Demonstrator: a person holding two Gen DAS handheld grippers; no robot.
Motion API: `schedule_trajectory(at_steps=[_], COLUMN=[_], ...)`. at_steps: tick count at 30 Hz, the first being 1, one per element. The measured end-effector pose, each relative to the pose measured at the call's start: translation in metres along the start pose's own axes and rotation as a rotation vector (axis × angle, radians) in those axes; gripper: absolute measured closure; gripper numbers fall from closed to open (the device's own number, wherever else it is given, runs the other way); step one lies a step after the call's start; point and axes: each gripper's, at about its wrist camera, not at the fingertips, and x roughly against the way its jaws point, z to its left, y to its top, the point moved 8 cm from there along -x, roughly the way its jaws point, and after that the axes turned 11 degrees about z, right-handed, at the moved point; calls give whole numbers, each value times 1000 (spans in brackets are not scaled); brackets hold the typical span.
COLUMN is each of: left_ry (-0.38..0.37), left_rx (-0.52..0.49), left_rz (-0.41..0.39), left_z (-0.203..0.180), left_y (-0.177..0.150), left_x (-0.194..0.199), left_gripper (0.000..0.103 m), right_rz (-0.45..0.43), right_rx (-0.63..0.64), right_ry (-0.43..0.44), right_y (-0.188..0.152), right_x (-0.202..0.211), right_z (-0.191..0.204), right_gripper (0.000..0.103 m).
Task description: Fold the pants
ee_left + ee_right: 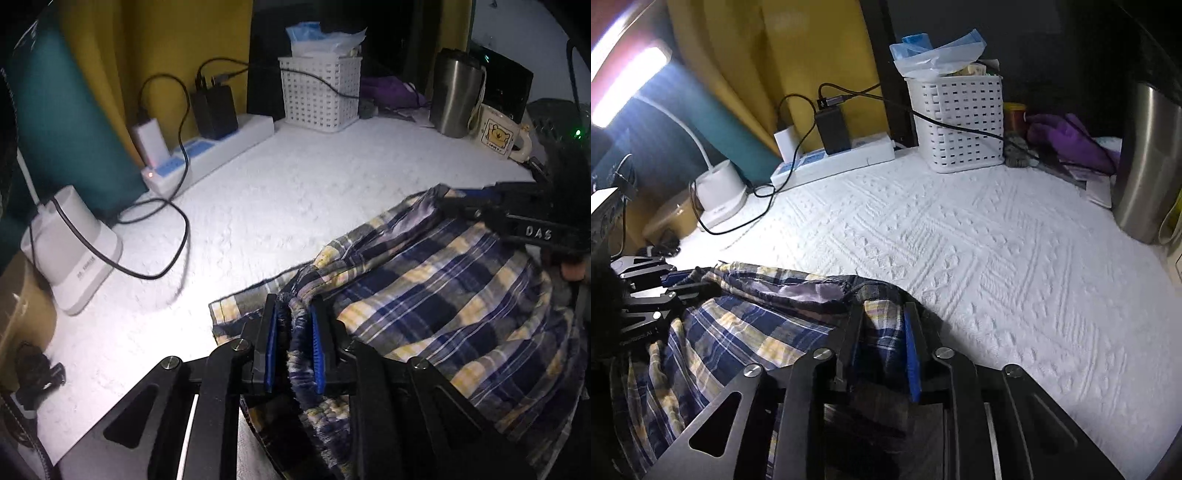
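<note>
Lying bunched on the white textured table (979,258), the plaid pants (443,295) are gripped at two edges. A gathered band of fabric is clenched in the left claw (294,332). Cloth is seen between the pads of the right claw (882,332), apparently pinched, though shadow obscures the contact.

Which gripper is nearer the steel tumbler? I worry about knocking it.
Right. The right gripper holds the pants on the steel tumbler side; the left gripper is farther off.
</note>
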Motion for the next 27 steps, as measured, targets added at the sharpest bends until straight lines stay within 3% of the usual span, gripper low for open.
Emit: schedule_trajectory(at_steps=[1, 6, 10, 16, 24, 25, 26, 27], left_ry=[3, -19, -19, -52, -102, -110, -116, -122], left_rx=[10, 72, 171, 192, 181, 193, 202, 215], left_rz=[2, 6, -63, -130, -35, -20, -11, 0], left_z=[4, 16, 31, 20, -25, -28, -30, -31], left_y=[-1, -6, -5, -16, -66, -74, -79, -85], left_x=[-1, 7, 38, 79, 67, 63, 61, 58], left_gripper=[83, 76, 45, 43, 43, 43, 43, 43], right_rz=[-7, -15, -19, -17, 62, 73, 85, 89], right_rx=[-18, -77, -132, -98, -111, -110, -103, -92], right_ry=[-25, -152, -52, 20, 126, 142, 157, 163], right_y=[0, -12, -30, -59, -115, -123, -129, -134], right_x=[2, 23, 49, 74, 79, 79, 78, 77], right_z=[-7, -41, -49, -20, 14, 17, 21, 25], right_gripper=[49, 49, 49, 49, 50, 57, 74, 81])
